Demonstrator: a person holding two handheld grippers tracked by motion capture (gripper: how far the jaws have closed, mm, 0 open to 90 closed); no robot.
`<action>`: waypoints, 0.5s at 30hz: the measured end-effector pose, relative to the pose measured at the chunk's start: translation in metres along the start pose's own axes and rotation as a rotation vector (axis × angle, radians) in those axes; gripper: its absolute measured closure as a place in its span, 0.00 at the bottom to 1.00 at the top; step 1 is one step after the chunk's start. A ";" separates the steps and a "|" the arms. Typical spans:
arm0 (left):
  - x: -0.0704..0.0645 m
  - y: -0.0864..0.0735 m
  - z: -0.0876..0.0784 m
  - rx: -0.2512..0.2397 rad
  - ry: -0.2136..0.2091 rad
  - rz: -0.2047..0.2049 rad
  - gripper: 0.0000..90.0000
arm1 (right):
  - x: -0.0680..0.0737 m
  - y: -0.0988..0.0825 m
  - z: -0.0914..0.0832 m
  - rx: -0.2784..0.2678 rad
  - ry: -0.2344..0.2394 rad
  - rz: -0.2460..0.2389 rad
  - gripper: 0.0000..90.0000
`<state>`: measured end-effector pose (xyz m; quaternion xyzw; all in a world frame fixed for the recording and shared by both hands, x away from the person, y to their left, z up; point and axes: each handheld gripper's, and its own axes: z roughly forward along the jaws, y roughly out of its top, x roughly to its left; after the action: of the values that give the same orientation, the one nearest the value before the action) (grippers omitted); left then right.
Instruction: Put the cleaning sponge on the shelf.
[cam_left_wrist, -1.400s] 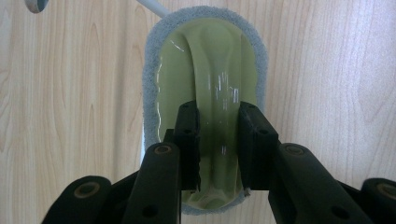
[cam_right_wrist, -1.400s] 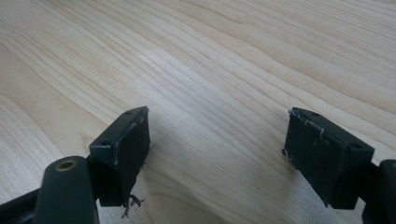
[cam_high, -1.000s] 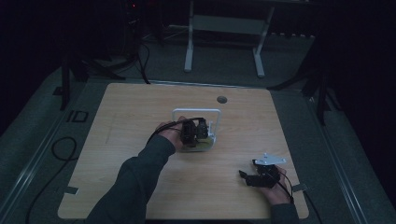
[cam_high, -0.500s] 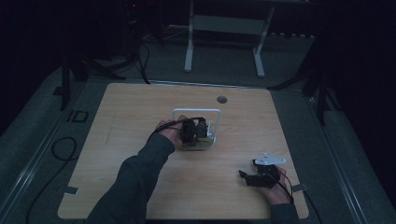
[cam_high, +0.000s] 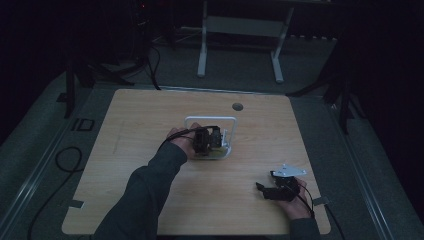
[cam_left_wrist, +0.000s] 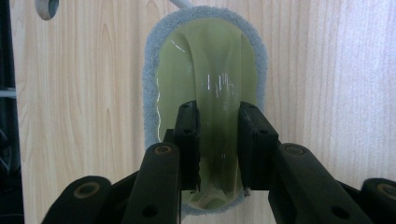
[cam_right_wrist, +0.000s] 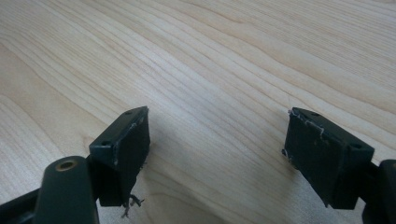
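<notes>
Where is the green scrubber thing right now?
The scrubber lies on the wooden table near its middle, its raised green handle pinched in the left claw, beside a white wire frame.

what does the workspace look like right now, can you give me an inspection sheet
surface: light wooden table, round hole near far edge
job's things: green scrubbing pad with grey fleece rim, lying by a white wire frame
clutter: nothing seen
grippers: left gripper shut on the pad's handle ridge; right gripper open over bare wood
cables: black cable from left gripper
surroundings: dark floor, white stand behind table
</notes>
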<state>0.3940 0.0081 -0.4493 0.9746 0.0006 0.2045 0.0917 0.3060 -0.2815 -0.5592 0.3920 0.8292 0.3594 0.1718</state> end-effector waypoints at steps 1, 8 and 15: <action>0.000 0.000 0.000 0.000 -0.002 0.002 0.80 | 0.000 0.000 0.000 0.000 0.000 0.000 0.24; 0.001 0.000 0.002 -0.002 0.001 0.006 0.80 | 0.000 0.000 0.000 0.000 0.000 0.000 0.24; 0.002 0.000 0.004 0.004 0.014 0.010 0.80 | 0.000 0.000 0.000 0.000 0.000 -0.001 0.24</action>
<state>0.3970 0.0073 -0.4523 0.9733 -0.0032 0.2115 0.0887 0.3060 -0.2815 -0.5592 0.3919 0.8293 0.3592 0.1720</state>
